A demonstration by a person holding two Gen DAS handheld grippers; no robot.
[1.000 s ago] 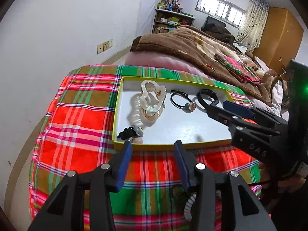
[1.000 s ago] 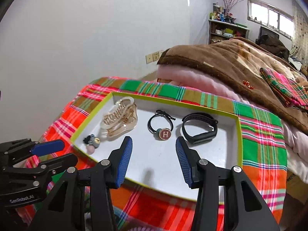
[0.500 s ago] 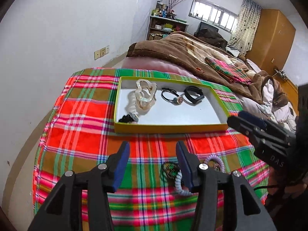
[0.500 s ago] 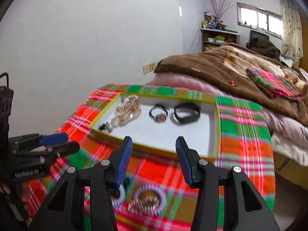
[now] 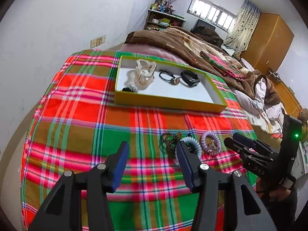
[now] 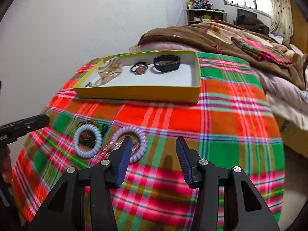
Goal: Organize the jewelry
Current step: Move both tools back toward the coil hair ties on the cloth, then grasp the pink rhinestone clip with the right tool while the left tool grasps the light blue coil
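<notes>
A yellow-green tray (image 5: pixel 165 101) (image 6: pixel 138 93) on the plaid cloth holds clear hair claws (image 5: pixel 143 73), a black hair tie with a round charm (image 6: pixel 140 69) and a black band (image 6: pixel 166 63). On the cloth nearer me lie a pale blue coil hair tie (image 6: pixel 87 141) (image 5: pixel 191 144), a purple coil hair tie (image 6: pixel 132 144) (image 5: pixel 210 141) and a dark beaded piece (image 5: pixel 170 140). My left gripper (image 5: pixel 152 160) is open and empty above the cloth. My right gripper (image 6: pixel 154 158) is open and empty, its left finger over the purple coil.
The plaid cloth (image 5: pixel 77 115) covers a table that drops off at its left and near edges. A bed with a brown blanket (image 5: pixel 182 42) lies behind the tray. A white wall stands at left.
Both grippers have pulled back from over the tray toward the near side of the table, bringing the loose hair ties into view. Both stay open.
</notes>
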